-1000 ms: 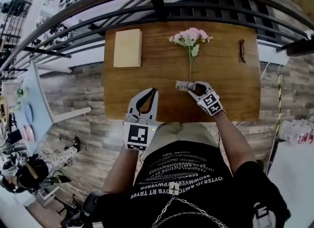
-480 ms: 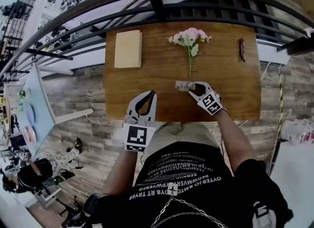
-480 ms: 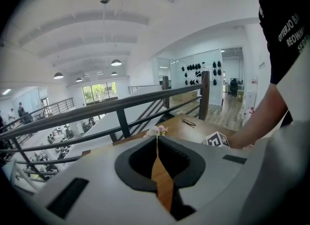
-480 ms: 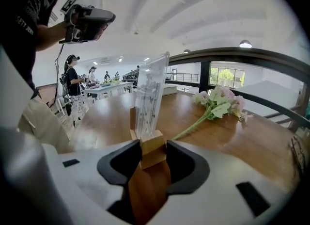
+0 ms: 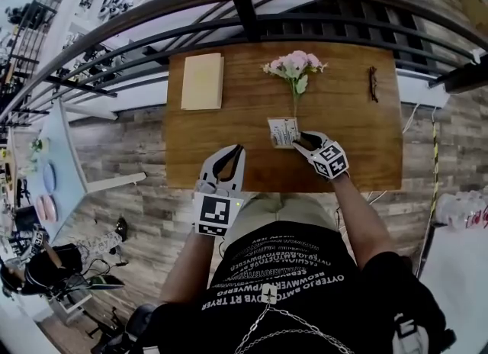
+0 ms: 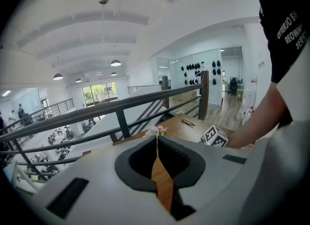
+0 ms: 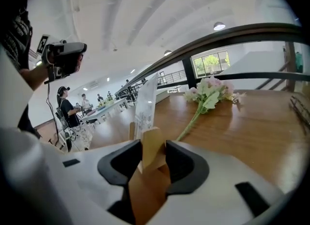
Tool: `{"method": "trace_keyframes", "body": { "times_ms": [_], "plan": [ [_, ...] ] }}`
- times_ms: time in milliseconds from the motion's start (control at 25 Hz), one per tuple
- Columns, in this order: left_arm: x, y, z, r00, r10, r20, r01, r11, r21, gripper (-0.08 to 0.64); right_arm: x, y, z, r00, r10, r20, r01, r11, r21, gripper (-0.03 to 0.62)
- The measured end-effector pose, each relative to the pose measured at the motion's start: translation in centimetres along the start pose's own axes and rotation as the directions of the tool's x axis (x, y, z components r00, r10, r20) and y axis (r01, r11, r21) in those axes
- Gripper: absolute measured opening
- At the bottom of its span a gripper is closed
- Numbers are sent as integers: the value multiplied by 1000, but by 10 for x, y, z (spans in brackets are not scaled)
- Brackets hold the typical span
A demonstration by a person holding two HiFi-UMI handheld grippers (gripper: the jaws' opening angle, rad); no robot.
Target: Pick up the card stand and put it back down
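The card stand [image 5: 284, 131], a small wooden block with a white printed card upright in it, is near the middle of the wooden table [image 5: 221, 127]. My right gripper [image 5: 298, 140] is shut on the wooden block; its jaws have just been closing on it. In the right gripper view the block [image 7: 151, 147] sits between the dark pads and the card [image 7: 145, 106] rises above them. I cannot tell whether the block touches the table. My left gripper [image 5: 238, 151] hovers at the table's near edge, shut and empty, its tips [image 6: 156, 144] meeting.
A pink flower sprig [image 5: 294, 66] lies just beyond the stand, its stem pointing toward it. A tan notebook [image 5: 203, 80] lies at the far left and glasses [image 5: 374, 84] at the far right. A dark railing [image 5: 252, 9] runs behind the table.
The right gripper has rolled with the card stand in it, so the card's white face now shows larger from above. The left gripper has stayed where it was.
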State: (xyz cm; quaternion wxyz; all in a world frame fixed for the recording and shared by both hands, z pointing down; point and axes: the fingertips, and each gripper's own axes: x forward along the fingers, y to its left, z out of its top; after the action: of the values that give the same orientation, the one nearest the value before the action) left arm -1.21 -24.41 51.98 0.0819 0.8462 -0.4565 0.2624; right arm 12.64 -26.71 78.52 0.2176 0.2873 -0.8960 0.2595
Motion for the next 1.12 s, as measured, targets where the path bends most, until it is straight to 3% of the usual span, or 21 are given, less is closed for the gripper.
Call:
{"method": "trace_keyframes", "body": {
  "times_ms": [120, 400, 560, 760, 1120],
  "plan": [
    [0, -3, 0, 1000, -9, -4, 9, 1000, 4, 34, -5, 0, -1, 1000, -7, 17, 6, 1000, 23, 170],
    [2, -11, -3, 999, -27, -18, 27, 999, 20, 34, -1, -5, -22, 997, -67, -46, 65, 997, -45, 181],
    [0, -10, -6, 999, -25, -27, 26, 999, 19, 34, 0, -6, -16, 995, -93, -36, 91, 995, -38, 224],
    [1, -10, -9, 999, -23, -32, 24, 1000, 21, 34, 1, -8, -15, 989, -135, -57, 131, 990, -59, 224],
    [1, -6, -13, 999, -31, -44, 32, 999, 19, 34, -2, -6, -12, 991, -130, -43, 129, 991, -33, 153]
  ]
}}
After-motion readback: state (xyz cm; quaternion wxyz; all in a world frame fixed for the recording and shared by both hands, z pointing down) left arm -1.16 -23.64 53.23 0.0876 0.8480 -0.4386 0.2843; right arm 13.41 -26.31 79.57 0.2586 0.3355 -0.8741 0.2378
